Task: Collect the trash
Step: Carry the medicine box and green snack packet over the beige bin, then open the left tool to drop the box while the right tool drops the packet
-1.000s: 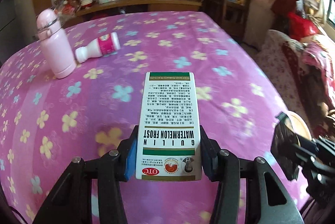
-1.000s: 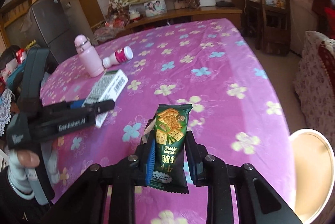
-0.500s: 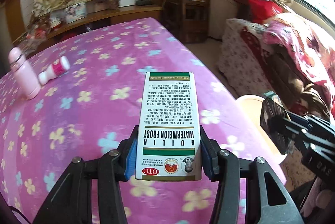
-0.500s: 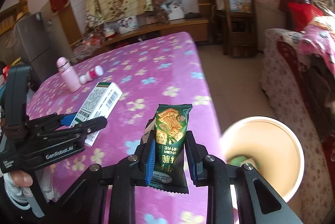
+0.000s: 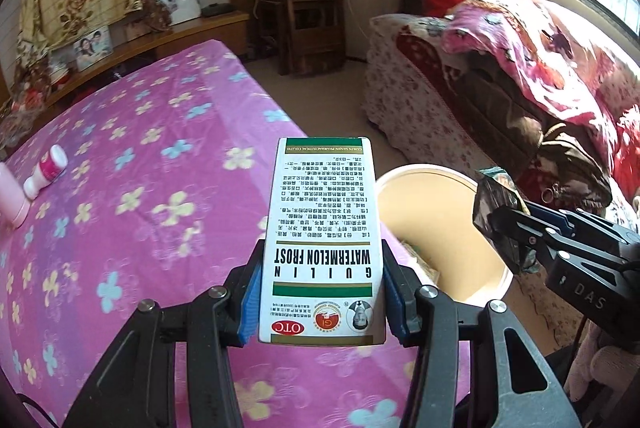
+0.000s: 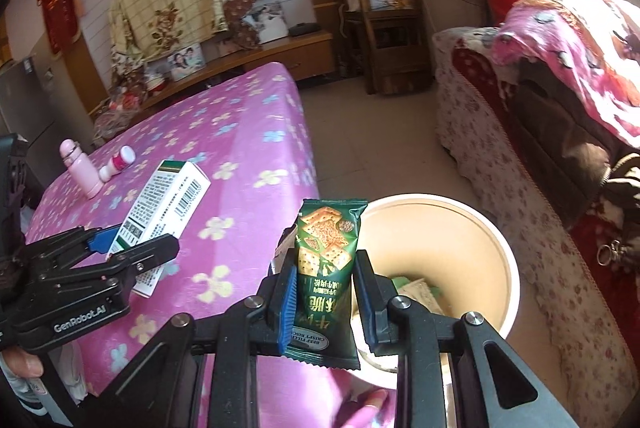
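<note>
Bin (image 6: 506,268) is lying just beyond the right gripper (image 6: 325,294) pinching a cracker packet (image 6: 326,264), nearer than the left gripper (image 5: 322,302) clamping a medicine box (image 5: 324,240).

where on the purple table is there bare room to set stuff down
Most of the flowered tablecloth is bare: the whole stretch from the far end by the wooden shelf to the near corner beside the bin. Only the left edge is taken, where the pink flask and small bottle sit together.
</note>
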Motion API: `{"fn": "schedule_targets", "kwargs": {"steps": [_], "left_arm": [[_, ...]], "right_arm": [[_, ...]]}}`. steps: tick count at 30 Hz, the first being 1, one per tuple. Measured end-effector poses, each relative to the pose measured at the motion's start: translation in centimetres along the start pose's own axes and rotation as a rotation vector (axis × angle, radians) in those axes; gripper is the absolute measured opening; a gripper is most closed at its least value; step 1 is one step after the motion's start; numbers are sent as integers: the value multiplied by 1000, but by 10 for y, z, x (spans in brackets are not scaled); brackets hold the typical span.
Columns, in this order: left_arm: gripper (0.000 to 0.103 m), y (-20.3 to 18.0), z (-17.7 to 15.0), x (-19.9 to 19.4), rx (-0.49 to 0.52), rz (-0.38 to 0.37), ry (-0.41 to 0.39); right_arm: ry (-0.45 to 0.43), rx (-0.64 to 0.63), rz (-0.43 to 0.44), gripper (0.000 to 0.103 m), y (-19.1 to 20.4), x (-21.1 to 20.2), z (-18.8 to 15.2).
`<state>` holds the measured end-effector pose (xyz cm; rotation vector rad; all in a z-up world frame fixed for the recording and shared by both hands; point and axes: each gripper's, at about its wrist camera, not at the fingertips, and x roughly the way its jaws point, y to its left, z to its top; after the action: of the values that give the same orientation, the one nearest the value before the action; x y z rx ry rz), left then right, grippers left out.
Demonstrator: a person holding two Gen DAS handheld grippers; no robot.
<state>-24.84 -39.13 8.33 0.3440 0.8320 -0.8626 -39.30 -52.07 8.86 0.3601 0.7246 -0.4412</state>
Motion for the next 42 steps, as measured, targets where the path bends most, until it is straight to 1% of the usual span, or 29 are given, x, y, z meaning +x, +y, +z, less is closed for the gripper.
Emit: {"fn": "schedule_targets", "kwargs": {"steps": [9, 14, 22, 27, 30, 31, 33, 34, 35, 38, 42], "left_arm": [[52, -29, 4, 26, 11, -58, 45], [52, -40, 6, 37, 13, -75, 61], [53, -53, 9, 53, 22, -83, 79], [53, -57, 10, 62, 11, -94, 90], [53, -59, 9, 66, 4, -106, 91], [53, -59, 9, 67, 3, -109, 92], [53, -60, 9, 69, 1, -119, 93], [53, -61, 8, 70, 1, -122, 93], [55, -62, 8, 70, 5, -123, 92], [62, -65, 8, 69, 20, -120, 77], [63, -65, 7, 67, 23, -120, 77]], "right_arm": [[19, 73, -51, 29, -37, 13, -6], [33, 107, -69, 29, -52, 23, -9], [24, 135, -100, 29, -66, 29, -12], [33, 155, -100, 29, -71, 34, -13], [38, 167, -109, 31, -75, 37, -13], [39, 172, -114, 33, -76, 38, -13], [41, 189, -120, 40, -79, 39, -13], [41, 198, -120, 53, -81, 39, -13], [39, 207, -119, 64, -83, 38, -14], [27, 220, -120, 64, -87, 36, -14], [26, 225, -116, 64, -87, 36, -14]]}}
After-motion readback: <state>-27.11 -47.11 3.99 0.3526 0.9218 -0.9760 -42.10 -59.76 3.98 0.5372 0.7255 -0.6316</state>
